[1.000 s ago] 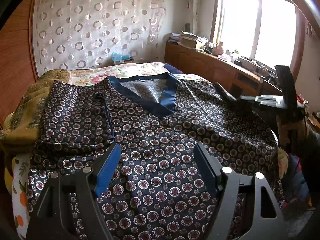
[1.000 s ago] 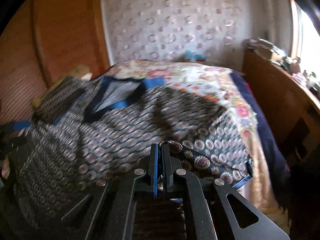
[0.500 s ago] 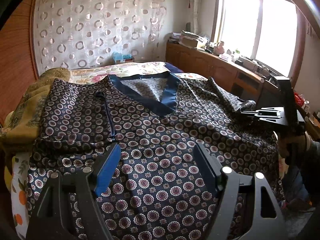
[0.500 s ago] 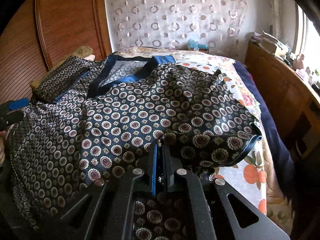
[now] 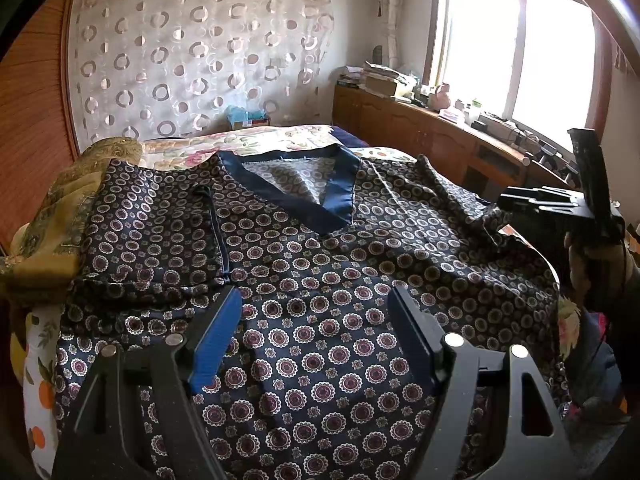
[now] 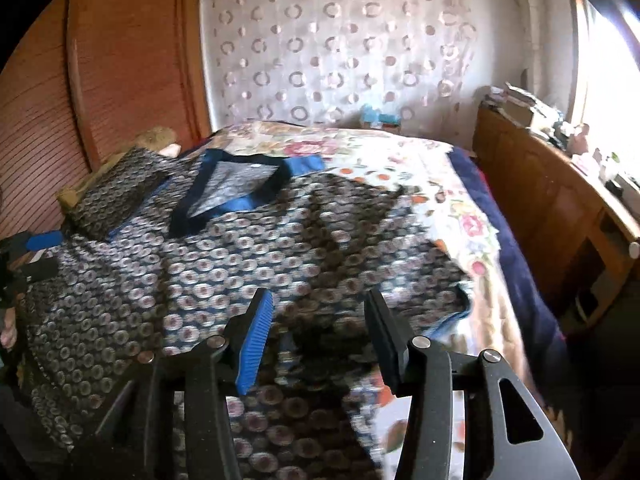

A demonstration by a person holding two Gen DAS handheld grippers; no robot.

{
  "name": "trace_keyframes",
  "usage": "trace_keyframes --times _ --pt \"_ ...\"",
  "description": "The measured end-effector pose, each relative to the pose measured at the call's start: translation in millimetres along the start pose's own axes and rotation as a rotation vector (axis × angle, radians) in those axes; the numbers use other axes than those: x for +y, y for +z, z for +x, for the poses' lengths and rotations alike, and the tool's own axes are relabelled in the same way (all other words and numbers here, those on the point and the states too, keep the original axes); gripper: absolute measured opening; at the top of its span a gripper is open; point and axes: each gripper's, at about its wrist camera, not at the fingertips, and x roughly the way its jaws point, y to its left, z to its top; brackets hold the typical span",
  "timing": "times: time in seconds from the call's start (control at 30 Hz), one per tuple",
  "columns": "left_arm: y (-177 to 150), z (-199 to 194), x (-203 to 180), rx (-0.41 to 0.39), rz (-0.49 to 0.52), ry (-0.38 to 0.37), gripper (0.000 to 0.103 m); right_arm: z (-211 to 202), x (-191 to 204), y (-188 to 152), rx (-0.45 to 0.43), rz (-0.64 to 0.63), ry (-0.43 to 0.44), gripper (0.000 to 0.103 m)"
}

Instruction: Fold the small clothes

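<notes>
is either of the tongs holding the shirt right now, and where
Nothing is held. The right tongs have just been opening and let go of the patterned shirt; the cloth lies under their gap. The left tongs are open above it.

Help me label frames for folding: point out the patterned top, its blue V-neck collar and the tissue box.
patterned top (image 5: 320, 312), left wrist view, middle of the front.
blue V-neck collar (image 5: 336, 210), left wrist view, right band.
tissue box (image 5: 248, 118), left wrist view, its front.

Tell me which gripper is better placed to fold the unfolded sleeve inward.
Probably the right gripper: its jaws, just opened, stand empty beside the dark circle-patterned shirt's spread sleeve. The left gripper hovers over the hem.
</notes>
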Motion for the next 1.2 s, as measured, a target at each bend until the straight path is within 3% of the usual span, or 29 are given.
trace_keyframes --times 0.17,0.37,0.53,0.67,0.73,0.8,0.9,1.2 --pt "-0.4 0.4 0.6 0.001 -0.004 -0.001 0.076 12.9 -32.7 -4.5 0.033 0.076 -0.066 0.049" --pt "-1.8 2.9 -1.3 0.009 -0.003 -0.005 0.076 43.1 -59.9 -9.2 0.111 0.167 -0.08 0.049" --pt "-2.2 3.8 -3.5 0.012 0.002 -0.007 0.076 67.6 -67.8 -8.3 0.174 0.198 -0.097 0.049" --pt "-2.3 4.7 -2.7 0.014 -0.001 -0.005 0.076 73.3 -62.4 -1.8 0.172 0.166 -0.095 0.049" --pt "-2.5 5.1 -2.8 0.015 -0.002 -0.006 0.076 74.1 -59.2 -2.0 0.174 0.121 -0.095 0.036" --pt "-2.7 5.2 -2.8 0.015 -0.002 -0.006 0.076 78.3 -53.4 2.1 0.18 0.072 -0.09 0.009" --pt "-3.5 5.8 -2.5 0.018 -0.003 -0.004 0.076 83.4 -44.2 13.7 0.173 0.01 -0.075 0.002" --pt "-4.3 1.5 3.0 0.004 -0.019 0.014 0.076 75.4 19.9 71.7 0.019 -0.094 0.046 0.002"
